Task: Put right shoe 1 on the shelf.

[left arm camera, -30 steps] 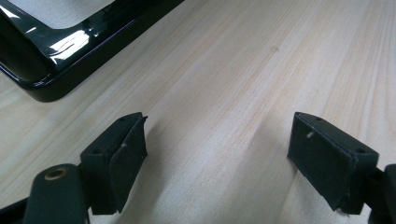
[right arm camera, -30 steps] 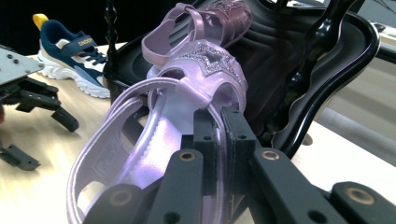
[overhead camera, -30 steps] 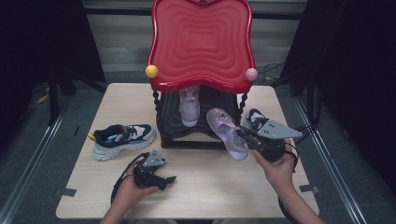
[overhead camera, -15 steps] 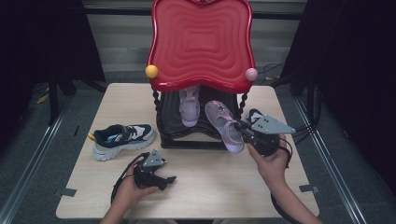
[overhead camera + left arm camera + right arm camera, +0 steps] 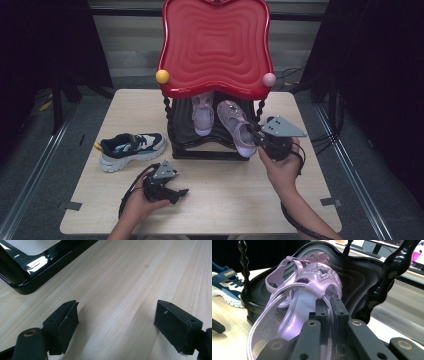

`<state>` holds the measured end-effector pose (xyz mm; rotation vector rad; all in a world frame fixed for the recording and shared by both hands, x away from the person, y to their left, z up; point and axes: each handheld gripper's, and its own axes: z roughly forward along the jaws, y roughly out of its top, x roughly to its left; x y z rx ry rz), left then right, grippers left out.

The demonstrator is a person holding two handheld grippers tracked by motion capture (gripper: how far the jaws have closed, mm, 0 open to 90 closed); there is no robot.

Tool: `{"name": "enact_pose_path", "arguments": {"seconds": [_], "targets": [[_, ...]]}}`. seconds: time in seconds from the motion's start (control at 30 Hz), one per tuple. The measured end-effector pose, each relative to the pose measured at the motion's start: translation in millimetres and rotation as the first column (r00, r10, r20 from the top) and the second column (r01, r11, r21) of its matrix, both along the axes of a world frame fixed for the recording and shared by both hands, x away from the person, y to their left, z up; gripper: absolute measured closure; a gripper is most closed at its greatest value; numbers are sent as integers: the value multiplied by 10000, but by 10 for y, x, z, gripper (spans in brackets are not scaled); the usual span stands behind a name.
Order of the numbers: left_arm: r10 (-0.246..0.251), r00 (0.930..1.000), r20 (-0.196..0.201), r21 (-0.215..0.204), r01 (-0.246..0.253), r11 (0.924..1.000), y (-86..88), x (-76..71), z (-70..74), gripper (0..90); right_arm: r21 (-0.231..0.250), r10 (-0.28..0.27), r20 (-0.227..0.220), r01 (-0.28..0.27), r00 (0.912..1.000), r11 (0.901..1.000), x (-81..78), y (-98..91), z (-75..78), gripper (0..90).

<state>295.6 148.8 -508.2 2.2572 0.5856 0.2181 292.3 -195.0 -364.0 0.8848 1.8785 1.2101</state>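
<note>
My right gripper (image 5: 253,136) is shut on the rim of a purple sandal (image 5: 234,123) near its heel. The sandal's toe reaches onto the black lower shelf (image 5: 200,150) of a rack, beside a second purple sandal (image 5: 202,114) that lies there. In the right gripper view the pads (image 5: 329,307) pinch the sandal (image 5: 312,282) at its side strap, with the shelf (image 5: 359,275) behind. My left gripper (image 5: 177,192) rests low on the table near the front edge. It stands open with bare wood between its fingers (image 5: 116,322).
A wavy red top shelf (image 5: 215,45) with a yellow and a pink knob overhangs the rack. A navy and white sneaker (image 5: 131,148) lies on the table (image 5: 235,200) left of the rack. The rack's black base (image 5: 37,270) is near my left gripper.
My right gripper has carried the sandal up and left toward the rack, so its toe now lies under the red top. The left gripper has not moved.
</note>
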Motion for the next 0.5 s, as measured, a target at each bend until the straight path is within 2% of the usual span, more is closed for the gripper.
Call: {"name": "enact_pose_path", "arguments": {"seconds": [0.5], "targets": [[-7, 10000, 5, 9, 7, 10000, 0, 0, 0, 186, 132, -568, 308, 564, 9979, 9983, 123, 92, 34, 850]]}}
